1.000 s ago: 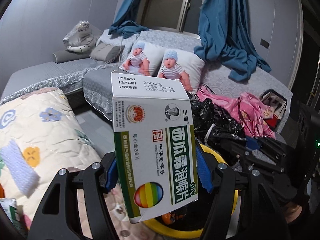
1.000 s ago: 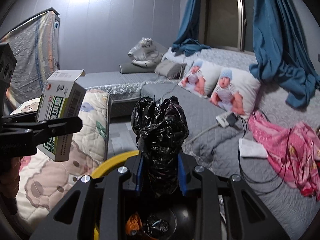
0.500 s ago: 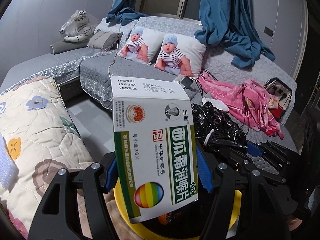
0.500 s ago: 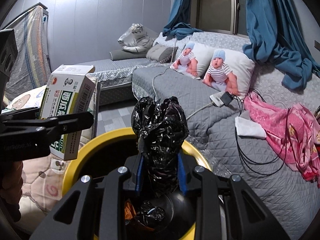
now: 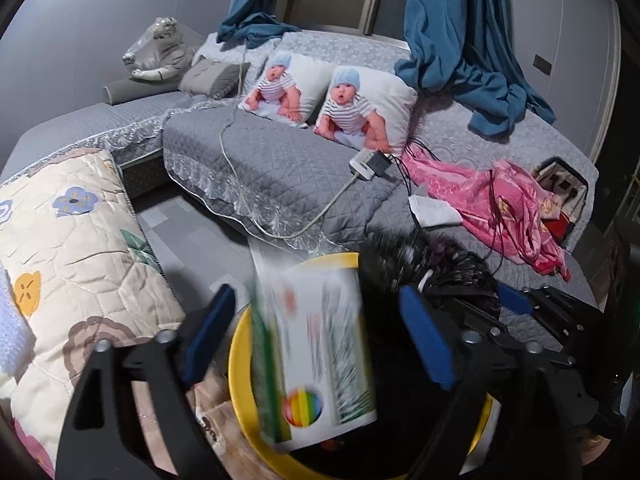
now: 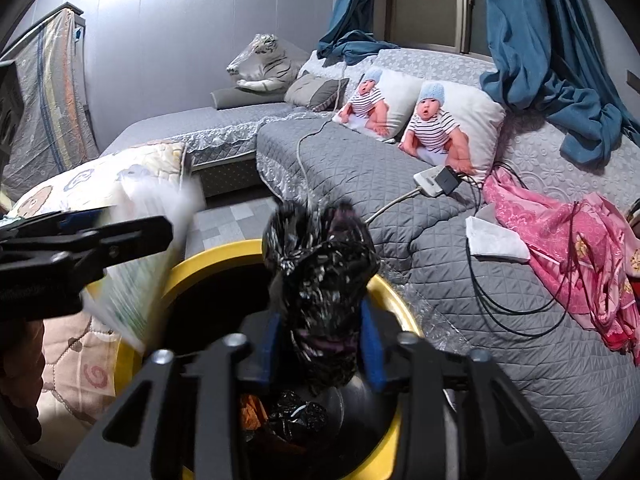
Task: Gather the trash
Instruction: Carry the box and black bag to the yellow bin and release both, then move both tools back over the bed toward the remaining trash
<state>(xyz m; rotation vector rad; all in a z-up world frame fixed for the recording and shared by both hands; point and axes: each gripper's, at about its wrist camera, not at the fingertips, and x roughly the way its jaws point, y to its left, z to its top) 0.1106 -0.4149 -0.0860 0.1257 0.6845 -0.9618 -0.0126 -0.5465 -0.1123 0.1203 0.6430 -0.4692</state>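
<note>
Grey sofa [image 5: 288, 160] sits far back, yellow bin [image 6: 224, 256] right up close. Left tongs [image 5: 316, 332] just spread apart, blurry medicine box [image 5: 316, 344] loose between them over the bin. Right tongs [image 6: 318, 344] just widened too, black bag wad [image 6: 320, 280] between the pads

Open mouth of the round yellow-rimmed bin [image 6: 394, 300], partly blocked by a blurred white-and-green cardboard box [image 5: 316, 344] at its left and a crumpled black plastic bag [image 6: 320, 276] at centre. A floral quilted cushion [image 5: 76, 252] bounds the left side, the grey quilted sofa [image 6: 360, 176] the right. Between them a strip of grey tiled floor [image 5: 192, 236] lies free.
</note>
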